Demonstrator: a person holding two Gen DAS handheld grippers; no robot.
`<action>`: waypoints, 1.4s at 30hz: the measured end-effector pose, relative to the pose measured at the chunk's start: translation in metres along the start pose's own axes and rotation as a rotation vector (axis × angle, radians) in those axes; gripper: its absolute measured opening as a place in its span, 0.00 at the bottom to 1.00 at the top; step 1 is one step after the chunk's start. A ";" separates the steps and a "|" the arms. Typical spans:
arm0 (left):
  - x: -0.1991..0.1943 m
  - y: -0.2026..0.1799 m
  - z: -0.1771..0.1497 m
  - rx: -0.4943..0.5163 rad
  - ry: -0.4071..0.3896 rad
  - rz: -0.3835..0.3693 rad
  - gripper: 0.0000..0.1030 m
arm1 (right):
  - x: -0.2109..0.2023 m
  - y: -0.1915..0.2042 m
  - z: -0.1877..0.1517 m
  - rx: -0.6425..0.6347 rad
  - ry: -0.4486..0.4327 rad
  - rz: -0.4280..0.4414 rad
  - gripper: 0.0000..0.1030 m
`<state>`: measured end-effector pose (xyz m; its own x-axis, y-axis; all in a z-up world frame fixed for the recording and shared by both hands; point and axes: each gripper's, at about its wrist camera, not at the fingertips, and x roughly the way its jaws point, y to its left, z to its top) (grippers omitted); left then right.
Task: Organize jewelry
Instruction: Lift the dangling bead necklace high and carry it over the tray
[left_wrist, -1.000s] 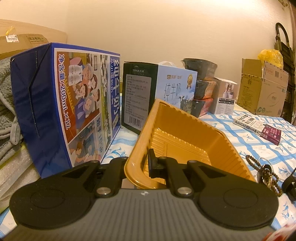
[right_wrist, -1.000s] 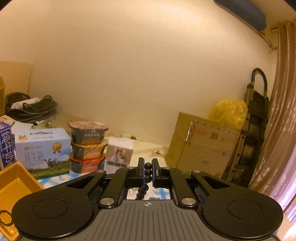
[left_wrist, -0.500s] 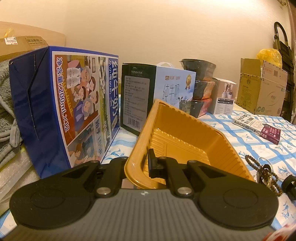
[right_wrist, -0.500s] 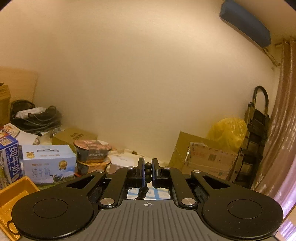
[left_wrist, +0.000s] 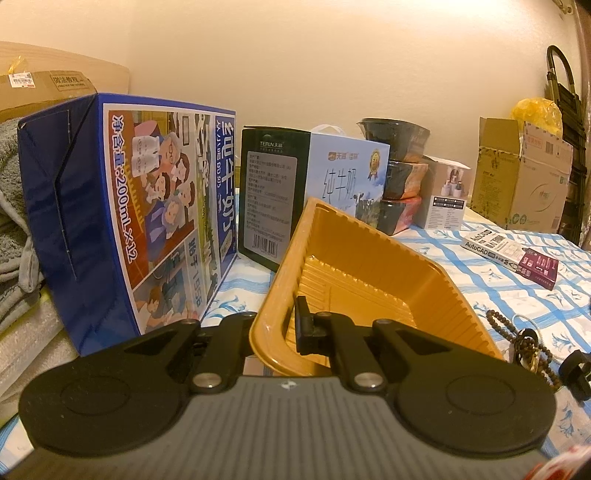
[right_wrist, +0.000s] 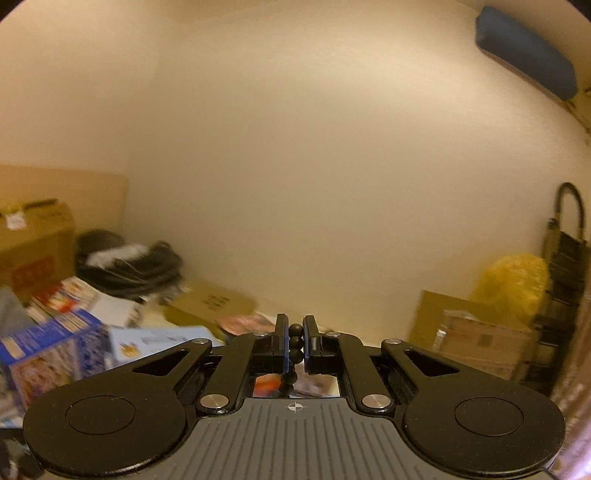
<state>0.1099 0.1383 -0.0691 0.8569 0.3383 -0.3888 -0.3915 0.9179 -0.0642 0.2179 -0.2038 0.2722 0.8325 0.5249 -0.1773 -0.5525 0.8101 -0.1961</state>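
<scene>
The bead string (right_wrist: 295, 343) hangs hidden below the right claw (right_wrist: 295, 334); boxes (right_wrist: 55, 347) left are blurred.

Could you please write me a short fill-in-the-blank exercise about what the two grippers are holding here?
1. The left gripper is clamped on the near wall of the ____ tray.
2. The right gripper pinches a string of black ____.
3. The brown bead strand lies on the checked cloth, ____ the tray.
Missing words: orange; beads; outside
</scene>
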 end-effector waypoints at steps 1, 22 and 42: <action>0.000 0.000 0.000 0.000 0.000 -0.001 0.07 | 0.001 0.004 0.003 0.006 -0.010 0.023 0.07; 0.000 0.000 -0.004 -0.014 0.015 -0.019 0.07 | 0.080 0.131 -0.005 0.138 -0.007 0.427 0.07; -0.001 0.002 -0.005 -0.018 0.021 -0.028 0.07 | 0.166 0.191 -0.173 0.331 0.412 0.536 0.07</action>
<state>0.1065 0.1386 -0.0735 0.8604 0.3078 -0.4061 -0.3736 0.9230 -0.0919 0.2436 -0.0069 0.0385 0.3347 0.7817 -0.5263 -0.7822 0.5419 0.3074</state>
